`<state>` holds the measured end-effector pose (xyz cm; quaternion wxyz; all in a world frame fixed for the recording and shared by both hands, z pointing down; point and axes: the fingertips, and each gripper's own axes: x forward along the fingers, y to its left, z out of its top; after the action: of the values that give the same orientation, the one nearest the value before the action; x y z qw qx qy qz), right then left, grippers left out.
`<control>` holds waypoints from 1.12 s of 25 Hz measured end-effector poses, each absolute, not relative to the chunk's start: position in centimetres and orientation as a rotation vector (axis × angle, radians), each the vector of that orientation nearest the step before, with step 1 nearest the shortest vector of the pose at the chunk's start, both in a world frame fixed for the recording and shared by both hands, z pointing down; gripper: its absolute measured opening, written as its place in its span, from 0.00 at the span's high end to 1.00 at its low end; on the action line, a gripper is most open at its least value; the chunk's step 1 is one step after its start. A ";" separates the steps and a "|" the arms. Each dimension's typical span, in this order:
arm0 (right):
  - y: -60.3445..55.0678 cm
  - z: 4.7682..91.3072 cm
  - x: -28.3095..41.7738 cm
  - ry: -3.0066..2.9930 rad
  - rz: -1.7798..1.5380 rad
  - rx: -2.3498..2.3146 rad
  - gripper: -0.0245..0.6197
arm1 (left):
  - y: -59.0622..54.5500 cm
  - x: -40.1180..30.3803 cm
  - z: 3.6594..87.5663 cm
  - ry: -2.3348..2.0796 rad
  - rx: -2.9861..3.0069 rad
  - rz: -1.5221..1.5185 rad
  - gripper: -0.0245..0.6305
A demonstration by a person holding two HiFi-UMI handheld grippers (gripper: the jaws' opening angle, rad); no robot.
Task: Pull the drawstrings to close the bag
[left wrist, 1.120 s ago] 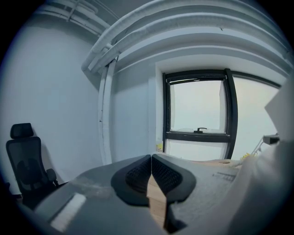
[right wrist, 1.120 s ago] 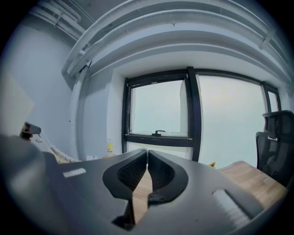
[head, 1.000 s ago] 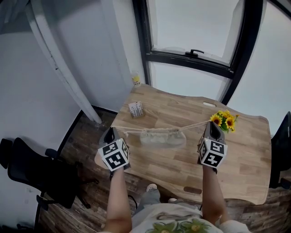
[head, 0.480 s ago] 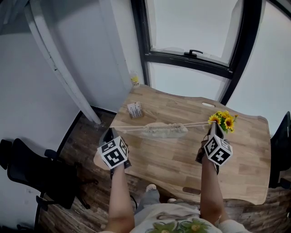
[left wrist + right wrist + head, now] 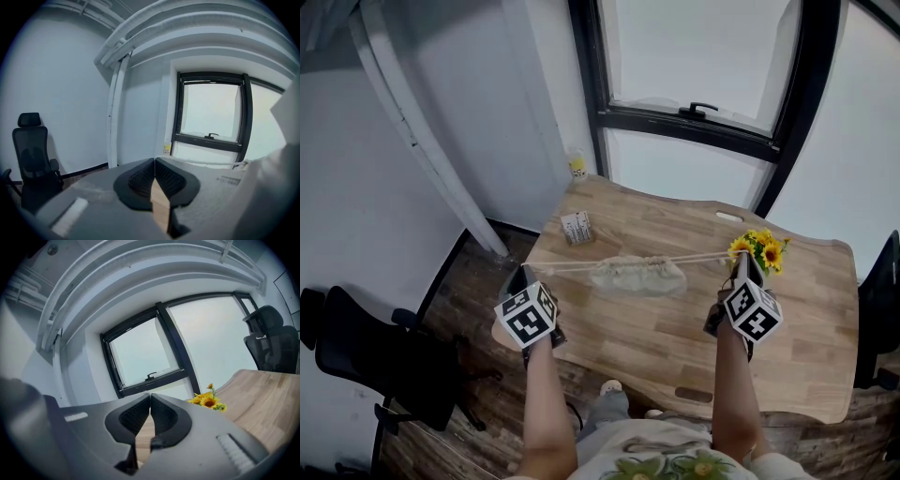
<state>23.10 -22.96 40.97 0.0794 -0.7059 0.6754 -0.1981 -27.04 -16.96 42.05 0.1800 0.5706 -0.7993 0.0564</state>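
From the head, looks forward and steeply down from high above, well back, taking in the whole tabletop [image 5: 675, 328], both forearms and the floor. From the left claw [image 5: 523, 274], sits just behind its own jaws, facing almost level past the tabletop's left end toward the wall, a chair [image 5: 30, 150] and the far window [image 5: 213, 117]. From the right claw [image 5: 748, 261], sits equally close behind its jaws, rolled to one side, facing the far window and the sunflowers [image 5: 207, 401]. Shares the window across all three. Shares the chair and the taut drawstring [image 5: 567, 266] between head and left, and the sunflowers between head and right.
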 end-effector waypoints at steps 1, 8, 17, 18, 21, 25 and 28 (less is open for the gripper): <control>-23.0 40.9 23.2 2.014 -0.595 -2.111 0.95 | -17.0 -27.1 42.1 -2.258 1.608 0.155 0.95; -22.8 40.8 24.2 1.971 -0.598 -2.098 0.95 | -16.8 -27.7 42.2 -2.255 1.583 0.121 0.95; -22.9 40.9 25.1 1.932 -0.615 -2.075 0.95 | -16.5 -28.4 42.0 -2.276 1.575 0.133 0.95; -23.0 41.0 25.2 1.921 -0.628 -2.073 0.95 | -16.5 -28.5 42.0 -2.276 1.576 0.134 0.95; -23.0 41.0 25.4 1.921 -0.617 -2.078 0.95 | -16.4 -28.6 41.9 -2.282 1.582 0.140 0.95; -23.1 40.4 25.4 1.928 -0.599 -2.062 0.95 | -16.1 -29.2 41.7 -2.296 1.586 0.146 0.95; -23.1 41.0 25.6 1.904 -0.650 -2.043 0.95 | -16.0 -29.4 42.0 -2.290 1.588 0.151 0.95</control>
<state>25.57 -23.07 40.97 0.1367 -0.7058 0.6578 -0.2245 -29.39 -15.96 41.99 0.1748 0.5602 -0.8079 0.0533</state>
